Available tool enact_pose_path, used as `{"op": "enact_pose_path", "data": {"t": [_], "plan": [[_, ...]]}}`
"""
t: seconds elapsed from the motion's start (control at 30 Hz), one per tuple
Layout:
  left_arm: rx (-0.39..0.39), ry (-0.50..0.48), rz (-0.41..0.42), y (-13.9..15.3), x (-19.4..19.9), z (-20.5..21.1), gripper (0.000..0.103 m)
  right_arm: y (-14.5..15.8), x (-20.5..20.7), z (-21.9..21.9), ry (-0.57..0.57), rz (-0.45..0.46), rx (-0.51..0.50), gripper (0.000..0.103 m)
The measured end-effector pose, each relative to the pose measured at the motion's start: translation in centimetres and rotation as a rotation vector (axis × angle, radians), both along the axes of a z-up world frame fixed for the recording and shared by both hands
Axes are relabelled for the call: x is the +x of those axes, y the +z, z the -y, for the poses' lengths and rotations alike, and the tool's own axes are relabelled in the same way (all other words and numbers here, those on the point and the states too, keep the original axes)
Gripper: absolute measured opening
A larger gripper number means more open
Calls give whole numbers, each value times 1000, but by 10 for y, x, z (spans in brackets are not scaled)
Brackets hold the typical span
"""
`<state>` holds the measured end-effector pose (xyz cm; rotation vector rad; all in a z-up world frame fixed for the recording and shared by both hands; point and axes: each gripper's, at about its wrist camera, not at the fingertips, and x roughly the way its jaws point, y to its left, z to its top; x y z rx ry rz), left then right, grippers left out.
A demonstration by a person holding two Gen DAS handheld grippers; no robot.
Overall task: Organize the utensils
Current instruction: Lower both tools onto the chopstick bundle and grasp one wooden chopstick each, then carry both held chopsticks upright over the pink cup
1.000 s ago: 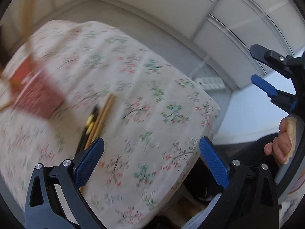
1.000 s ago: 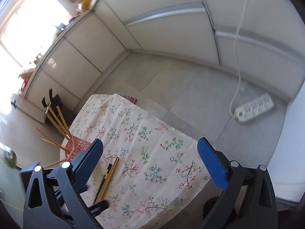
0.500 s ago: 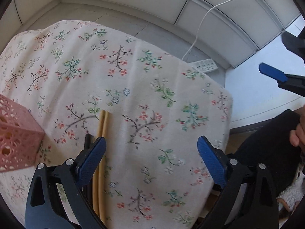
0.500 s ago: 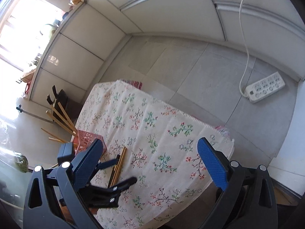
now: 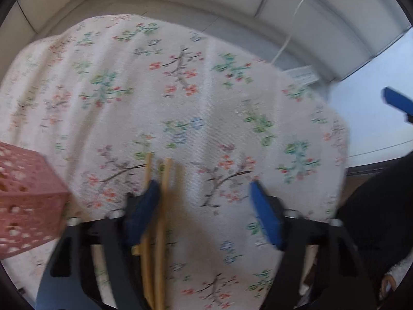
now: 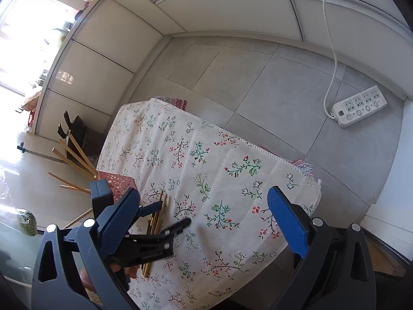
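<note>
Several wooden chopsticks (image 5: 162, 206) lie on the floral tablecloth (image 5: 206, 98); they also show in the right wrist view (image 6: 157, 217). My left gripper (image 5: 204, 209) is open, low over them, its left finger beside the sticks; it shows from outside in the right wrist view (image 6: 167, 217). A pink perforated basket (image 5: 23, 196) stands at the left; in the right wrist view (image 6: 121, 183) it holds several chopsticks (image 6: 74, 160) leaning out. My right gripper (image 6: 206, 219) is open and empty, high above the table.
The small table's edges drop to a grey tiled floor (image 6: 258, 77). A white power strip (image 6: 358, 106) with a cord lies on the floor at the right. White wall panels stand behind. The person's dark-clothed leg (image 5: 374, 206) is at the right.
My left gripper has dropped closer to the table, and the chopsticks now lie between its fingers near the left one. My right gripper has stayed high, shifting slightly.
</note>
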<state>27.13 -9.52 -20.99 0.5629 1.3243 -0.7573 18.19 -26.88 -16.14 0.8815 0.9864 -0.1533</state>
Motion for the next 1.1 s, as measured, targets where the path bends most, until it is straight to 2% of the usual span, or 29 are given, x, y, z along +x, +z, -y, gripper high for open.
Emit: {"op": "enact_pose_path", "data": {"t": [0.03,0.07,0.13,0.2,0.3,0.43,0.57,0.63,0.77,0.83,0.93,0.97,1.03,1.1], "plan": [[34,13,19,0,1,1,40,0,0,0,-1,-3,-3,96],[44,35,23,1,4,-2,36,0,0,-1,-2,-4,-7,96],[46,101,30,2,8,-8,17,0,0,-1,-10,-12,-25,96],[27,150,37,4,7,-16,9,-2,2,-4,-14,-29,-56,96],[4,196,85,11,-10,-29,5,-9,12,-14,14,-81,-93,96],[-92,256,102,42,-41,-56,4,-27,39,-43,109,-184,-93,96],[-186,315,148,82,-78,-86,4,-54,71,-74,165,-295,-1,96],[-264,347,177,102,-103,-106,4,-65,91,-93,180,-335,20,84],[-354,392,215,119,-133,-133,5,-79,120,-121,162,-391,31,70],[-391,416,239,129,-141,-150,4,-84,129,-131,151,-416,44,59],[-448,441,278,144,-143,-162,4,-89,140,-143,137,-459,-6,47],[-462,444,286,147,-144,-165,4,-87,143,-145,120,-465,-32,46],[-494,454,303,157,-147,-171,4,-86,151,-152,123,-479,-73,25],[-514,449,314,164,-153,-173,4,-87,157,-156,121,-502,-95,21]]}}
